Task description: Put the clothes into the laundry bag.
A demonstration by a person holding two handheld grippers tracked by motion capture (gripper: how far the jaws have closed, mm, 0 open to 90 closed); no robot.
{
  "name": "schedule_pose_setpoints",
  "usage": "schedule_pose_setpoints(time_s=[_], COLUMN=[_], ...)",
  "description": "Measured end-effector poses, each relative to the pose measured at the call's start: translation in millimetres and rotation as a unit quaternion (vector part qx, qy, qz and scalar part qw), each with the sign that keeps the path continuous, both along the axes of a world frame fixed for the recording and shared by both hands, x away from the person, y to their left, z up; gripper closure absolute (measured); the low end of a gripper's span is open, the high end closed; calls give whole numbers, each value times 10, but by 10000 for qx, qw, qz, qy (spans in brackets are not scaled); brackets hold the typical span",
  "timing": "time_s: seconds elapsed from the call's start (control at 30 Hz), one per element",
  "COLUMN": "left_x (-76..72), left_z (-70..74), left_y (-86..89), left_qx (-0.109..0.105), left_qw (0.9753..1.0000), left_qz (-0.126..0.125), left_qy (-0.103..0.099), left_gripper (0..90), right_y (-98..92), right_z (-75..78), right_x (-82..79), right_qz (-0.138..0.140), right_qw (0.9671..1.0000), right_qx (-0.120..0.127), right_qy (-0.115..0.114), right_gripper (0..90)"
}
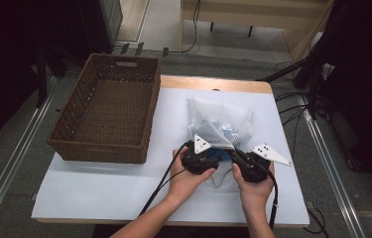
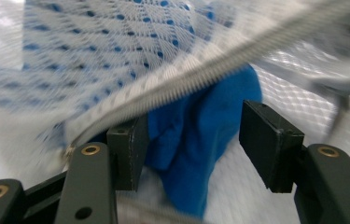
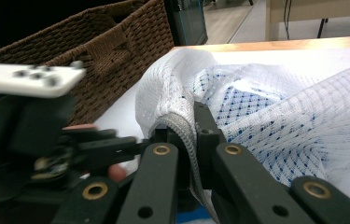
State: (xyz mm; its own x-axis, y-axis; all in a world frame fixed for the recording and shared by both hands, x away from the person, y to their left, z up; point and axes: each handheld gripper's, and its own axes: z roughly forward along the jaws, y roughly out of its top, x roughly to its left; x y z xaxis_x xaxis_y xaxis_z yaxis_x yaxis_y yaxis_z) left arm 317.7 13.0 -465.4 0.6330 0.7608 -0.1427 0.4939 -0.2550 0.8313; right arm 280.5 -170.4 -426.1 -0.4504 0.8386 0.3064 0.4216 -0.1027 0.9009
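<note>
A white mesh laundry bag (image 1: 220, 119) lies mid-table with blue-dotted fabric inside it. At its near, open end a solid blue cloth (image 1: 220, 154) pokes out. My left gripper (image 1: 208, 152) stands open at that mouth; in the left gripper view its jaws straddle the blue cloth (image 2: 191, 126) under the bag's zipper edge (image 2: 200, 77). My right gripper (image 1: 238, 156) is shut on the bag's zippered rim (image 3: 186, 130) and holds it lifted. The left gripper (image 3: 116, 147) also appears close on the left in the right gripper view.
A brown wicker basket (image 1: 99, 148) stands on the table's left half, empty; its side wall (image 3: 93, 46) is close behind the bag. The white table top (image 1: 99, 193) has free room in front of the basket. Cables trail from both grippers.
</note>
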Motion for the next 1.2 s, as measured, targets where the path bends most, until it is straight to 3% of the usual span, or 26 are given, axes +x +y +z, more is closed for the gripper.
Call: schedule_pose_setpoints(time_s=[0.07,0.13,0.23,0.3,0.37,0.43,0.5,0.57,0.63,0.67,0.73,0.77,0.83,0.93,0.97,1.0,1.1,1.2], left_x=[-29,-21,20,13,9,28,71,137,166,172,151,145,184,307,316,306,175,41], left_z=[-17,-44,-131,-137,-135,-121,-111,-102,-79,-45,12,37,25,-95,-116,-113,-49,8], left_y=[-14,-28,-77,-130,-184,-203,-214,-217,-200,-187,-165,-168,-189,-200,-190,-181,-131,-17], left_qx=[328,527,675,956,1134,1152,901,390,30,-321,-661,-744,-705,-474,-439,-407,-167,-56], left_qw=[9995,9985,9967,9948,9933,9931,9952,9977,9980,9977,9961,9941,9922,9926,9933,9943,9988,9998], left_qz=[32,117,98,43,69,-6,14,76,175,284,575,786,1013,1095,999,904,409,98], left_qy=[-3,69,430,338,228,241,382,553,604,521,128,-111,-152,244,384,398,212,134], left_gripper=[421,420,416,409,461,631,843,866,869,869,870,870,867,829,792,746,559,448], right_y=[0,17,51,71,76,76,79,87,92,94,99,105,122,134,132,132,108,80], right_z=[-1,-1,-11,-20,-28,-28,-20,-15,-11,-9,-1,4,24,15,-1,-23,-52,-49], right_x=[6,8,5,1,2,1,-4,-10,-18,-23,-38,-48,-71,-74,-72,-69,-64,-60], right_qz=[-2,18,66,103,125,128,131,141,146,140,140,138,146,148,142,129,113,71], right_qw=[10000,10000,10000,9999,9999,9999,9999,9999,9999,9999,9999,9999,9999,9999,9998,9998,9998,9999], right_qx=[2,5,-61,-67,-60,-53,-39,-40,-39,-26,-18,0,7,-74,-101,-111,-135,-123], right_qy=[-3,9,8,46,74,77,60,42,40,46,31,16,-10,-11,26,69,75,68], right_gripper=[900,900,900,900,900,900,900,900,900,900,900,900,900,900,900,900,900,900])
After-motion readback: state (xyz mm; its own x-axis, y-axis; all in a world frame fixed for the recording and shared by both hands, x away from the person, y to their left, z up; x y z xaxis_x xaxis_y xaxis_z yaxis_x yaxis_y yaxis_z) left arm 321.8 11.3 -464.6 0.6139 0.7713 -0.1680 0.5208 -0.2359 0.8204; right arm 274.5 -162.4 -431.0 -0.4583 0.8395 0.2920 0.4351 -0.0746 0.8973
